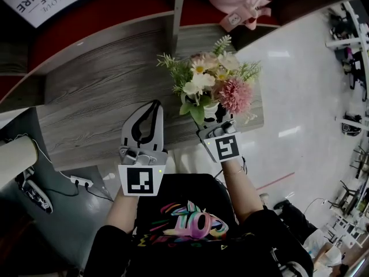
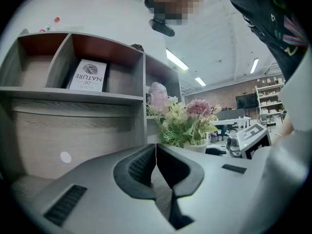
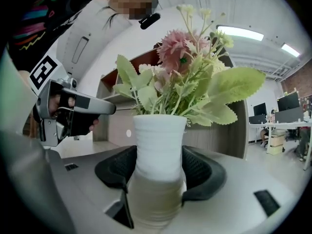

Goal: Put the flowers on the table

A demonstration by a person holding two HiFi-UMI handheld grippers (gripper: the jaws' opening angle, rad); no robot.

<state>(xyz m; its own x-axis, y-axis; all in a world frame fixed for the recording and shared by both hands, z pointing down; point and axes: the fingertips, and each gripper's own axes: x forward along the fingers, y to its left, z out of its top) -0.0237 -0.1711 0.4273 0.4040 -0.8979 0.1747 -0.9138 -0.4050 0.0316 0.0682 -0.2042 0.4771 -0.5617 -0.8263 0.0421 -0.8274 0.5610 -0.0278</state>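
A white ribbed vase with pink, white and cream flowers stands near the front right of the grey wood table. My right gripper is level, and the vase sits between its black pads. The jaws stand wide and the pads lie right beside the vase's sides without squeezing it. To the left, my left gripper hovers over the table's front edge, shut with nothing in it; its tips meet. The left gripper view shows the flowers to its right.
A shelf unit rises behind the table, with a divider. In it are a "Love of Nature" book and a pink plush toy. On the floor to the left lies a power strip. Office desks stand far right.
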